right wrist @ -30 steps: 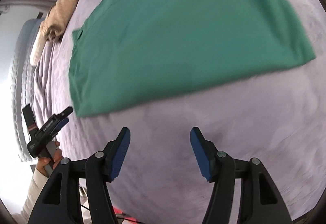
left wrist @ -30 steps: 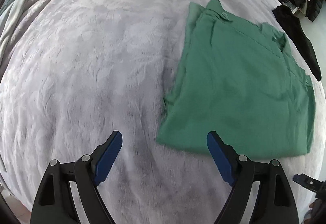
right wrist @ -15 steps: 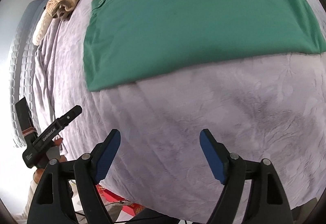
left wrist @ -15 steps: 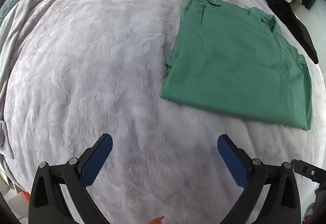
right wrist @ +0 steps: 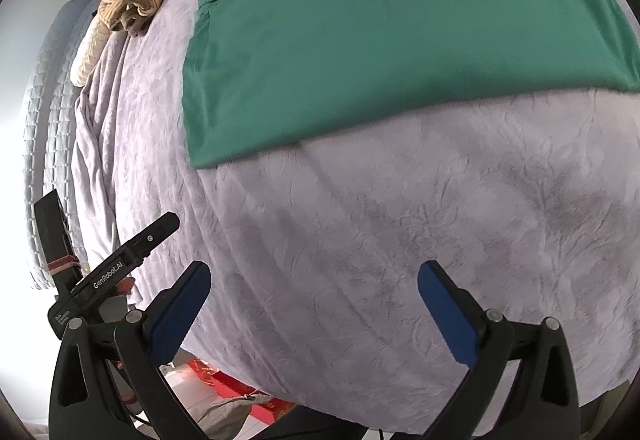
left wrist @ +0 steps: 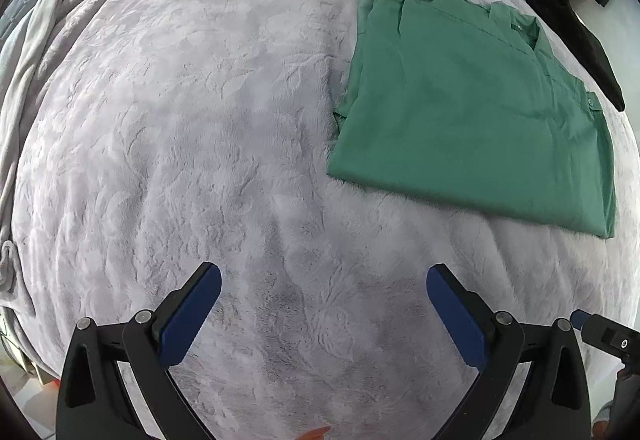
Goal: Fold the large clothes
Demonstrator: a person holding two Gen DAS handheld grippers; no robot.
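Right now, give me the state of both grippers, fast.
Left gripper: open, holding nothing, above the grey blanket.
Right gripper: open, holding nothing, short of the folded green garment.

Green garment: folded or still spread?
Folded. The green garment lies flat on the bedspread as a compact rectangle, with stacked layers showing along its left edge. Neither gripper touches it.
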